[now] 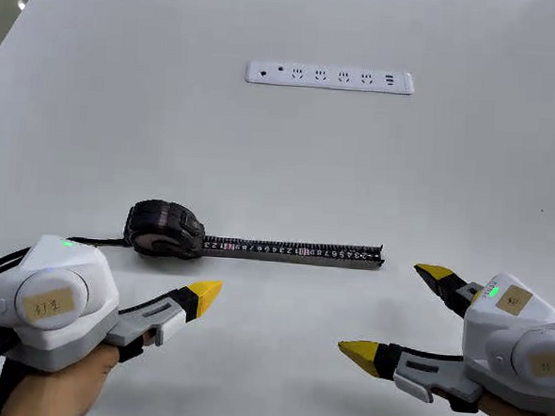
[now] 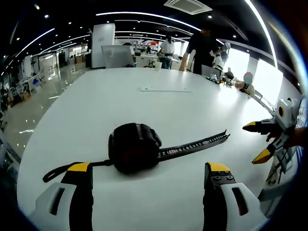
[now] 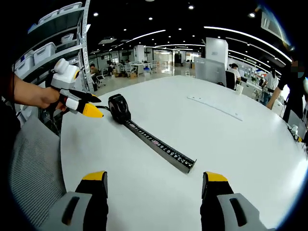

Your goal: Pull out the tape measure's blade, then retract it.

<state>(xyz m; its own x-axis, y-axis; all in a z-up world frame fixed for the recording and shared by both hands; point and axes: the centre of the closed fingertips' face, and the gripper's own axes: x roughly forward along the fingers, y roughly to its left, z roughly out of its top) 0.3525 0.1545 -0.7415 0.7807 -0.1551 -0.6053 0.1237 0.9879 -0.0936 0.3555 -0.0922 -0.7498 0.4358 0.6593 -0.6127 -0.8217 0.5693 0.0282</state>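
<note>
- The tape measure (image 1: 164,228) lies on the white desk (image 1: 262,150), a little toward 9 o'clock from the middle of the head view. It has a dark, rounded case.
- Its blade (image 1: 294,250) is pulled out and lies flat on the desk, running from the case toward 3 o'clock. The printed numbers face up and the end hook is at the far tip.
- A dark wrist strap (image 1: 11,258) trails from the case toward 8 o'clock, next to the left gripper's body.
- The left gripper (image 2: 148,168) is held at 7 o'clock in the head view. Its jaws are spread wide and hold nothing, and its own view shows the case just ahead, between the yellow tips but not touching them.
- The right gripper (image 1: 396,310) is held at 5 o'clock in the head view, with its jaws also wide apart and empty. Its tips are near the blade's hook end but clear of it.
- In the right gripper view, the left gripper sits at 10 o'clock in a hand (image 3: 41,96), its yellow tip close to the case.
- A white power strip (image 1: 330,76) lies at 12 o'clock in the head view, well apart from the tape measure.
- Beyond the desk, people (image 2: 168,47) stand at 12 o'clock in the left gripper view.
</note>
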